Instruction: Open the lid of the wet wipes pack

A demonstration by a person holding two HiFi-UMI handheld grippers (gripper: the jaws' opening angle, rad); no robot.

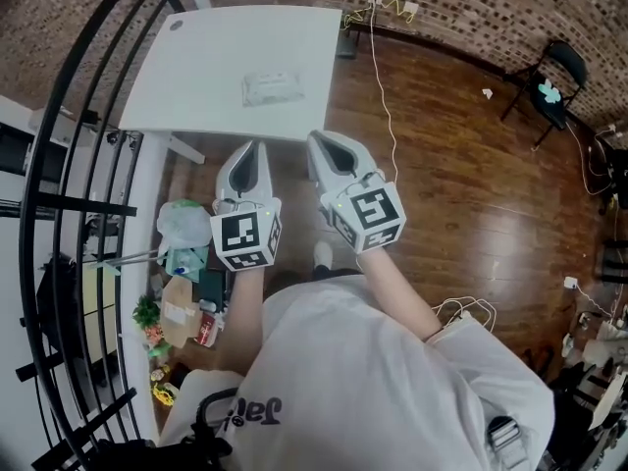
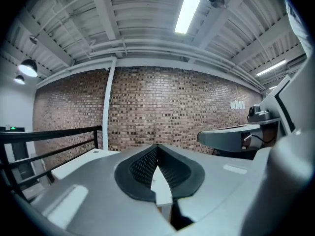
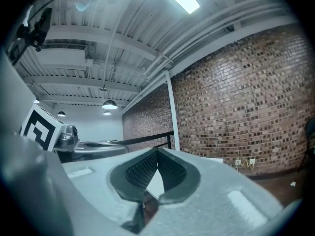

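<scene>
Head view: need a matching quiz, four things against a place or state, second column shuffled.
Things:
1. wipes pack
2. black chair
3. left gripper
4. black railing

Place or state:
A. jaws shut, nothing held
B. down the picture's left side
C. lying on the white table
D. upper right, on the wood floor

Pairs: 1-C, 2-D, 3-A, 4-B

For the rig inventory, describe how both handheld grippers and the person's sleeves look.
The left gripper and right gripper match: light grey shells tapering to a narrow beak. Each carries a white cube with black square markers. Their inner pads are dark and ribbed. The person wears a white short-sleeved T-shirt with dark lettering.
</scene>
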